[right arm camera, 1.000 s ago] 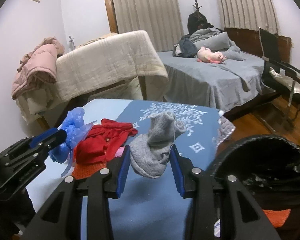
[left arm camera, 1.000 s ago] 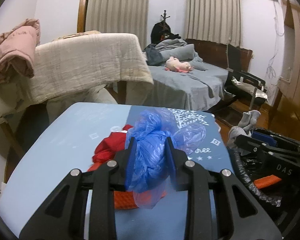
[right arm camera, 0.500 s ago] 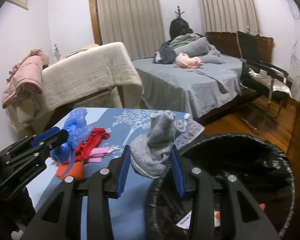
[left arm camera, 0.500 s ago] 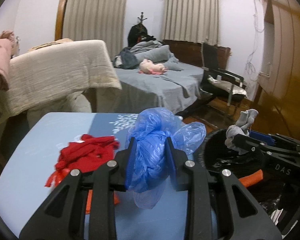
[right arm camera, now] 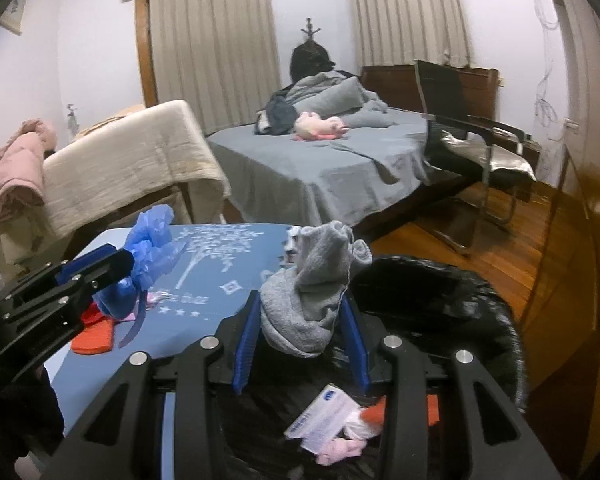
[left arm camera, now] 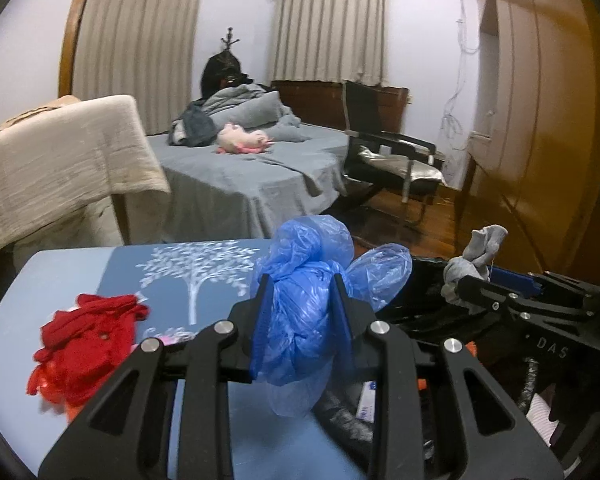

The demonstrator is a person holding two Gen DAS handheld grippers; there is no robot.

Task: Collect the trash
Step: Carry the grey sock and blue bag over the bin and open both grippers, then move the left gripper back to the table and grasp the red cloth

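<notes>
The left gripper (left arm camera: 300, 312) is clamping a crumpled blue plastic bag (left arm camera: 304, 316) between its blue pads, the bag bulging above the fingers and trailing a loose tail below them. The right gripper (right arm camera: 302, 312) is pinching a bunched grey sock (right arm camera: 312, 292), which is sticking up between its fingers.

Directly beneath the right gripper a bin lined with a black bag (right arm camera: 460, 308) is sitting open, and the sock is hanging over its near rim. Inside it, below the right fingers, a white printed packet (right arm camera: 324, 416), something pink and an orange scrap are lying. From the left gripper the same bin is showing just to the right of and below the blue bag.

Both grippers are hovering side by side above the blue surface (left arm camera: 204, 264) printed with a white tree. To the left of the left gripper, a heap of red fabric (left arm camera: 84, 336) is lying on that surface with an orange piece at its lower edge.

Beyond both grippers a grey bed (right arm camera: 332, 168) is standing with a pink soft toy (right arm camera: 320, 126) on it, and a black chair (right arm camera: 472, 136) is sitting off to the right.
</notes>
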